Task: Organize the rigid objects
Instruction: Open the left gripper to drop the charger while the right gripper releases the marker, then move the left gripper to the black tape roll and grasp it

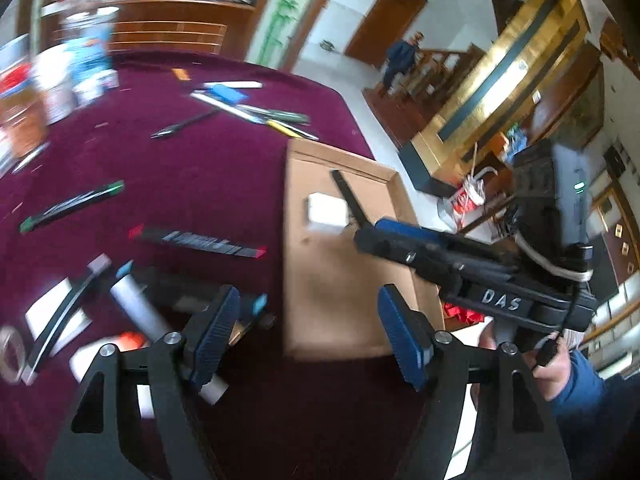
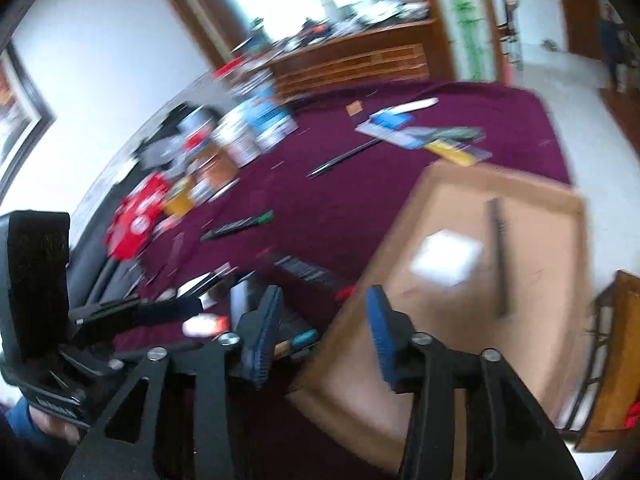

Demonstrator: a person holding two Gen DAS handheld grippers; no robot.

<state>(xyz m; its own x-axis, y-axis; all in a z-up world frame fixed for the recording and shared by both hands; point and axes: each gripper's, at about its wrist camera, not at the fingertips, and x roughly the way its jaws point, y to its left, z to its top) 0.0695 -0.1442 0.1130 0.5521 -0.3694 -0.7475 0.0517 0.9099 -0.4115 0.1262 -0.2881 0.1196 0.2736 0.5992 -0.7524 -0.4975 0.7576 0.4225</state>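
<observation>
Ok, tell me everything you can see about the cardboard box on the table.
The cardboard box is a shallow, open-topped tray of plain brown card with low walls. It lies flat on the maroon tablecloth near the table's edge. Inside lie a white square piece and a long black strip. Nothing grips it.

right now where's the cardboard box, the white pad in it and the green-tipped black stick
cardboard box (image 1: 296,240), left wrist view, bare floor by its left wall
white pad (image 1: 326,210), left wrist view, its middle
green-tipped black stick (image 1: 72,207), left wrist view, mid-shaft
</observation>
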